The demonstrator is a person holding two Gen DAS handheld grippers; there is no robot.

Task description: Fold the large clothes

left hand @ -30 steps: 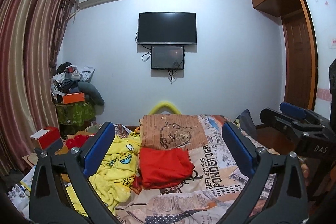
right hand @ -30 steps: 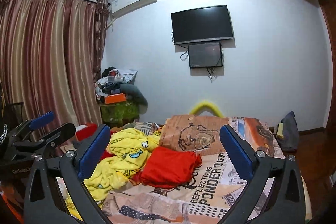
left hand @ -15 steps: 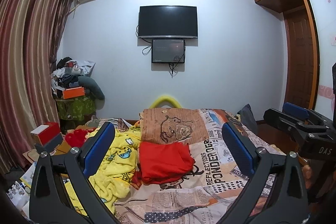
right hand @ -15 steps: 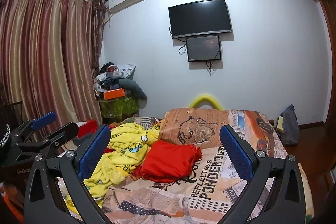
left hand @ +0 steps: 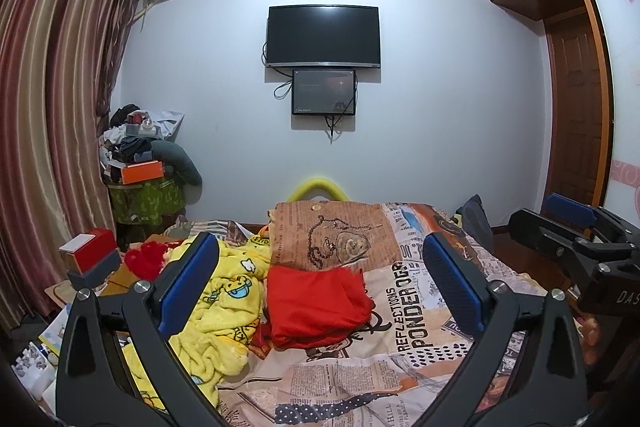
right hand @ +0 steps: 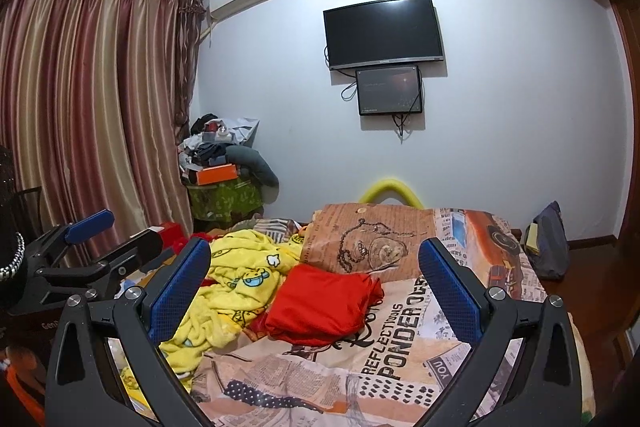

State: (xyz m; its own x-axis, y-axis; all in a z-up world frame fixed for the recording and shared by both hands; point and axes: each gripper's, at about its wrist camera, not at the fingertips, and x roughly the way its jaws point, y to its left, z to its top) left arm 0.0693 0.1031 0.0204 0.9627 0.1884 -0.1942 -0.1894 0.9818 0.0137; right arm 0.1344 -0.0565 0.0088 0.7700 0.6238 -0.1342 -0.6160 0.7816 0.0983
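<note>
**Both grippers hanging open above a bed of unfolded clothes**

On the newspaper-print bedspread (left hand: 404, 339), a red garment (left hand: 316, 301) is lying in a loose heap, touching a crumpled yellow cartoon-print garment (left hand: 224, 311) at the bed's left side. Both are looking soft, light and limp; I judge a pinch at a hem or corner is going to serve better than a grab at the bulk. The left gripper (left hand: 318, 285) is hovering with its jaws spread wide and gripping nothing, and the right gripper (right hand: 314, 281) likewise. Open bedspread is showing to the right of the red heap for spreading cloth, while boxes (left hand: 90, 255) are crowding the left edge.
</note>
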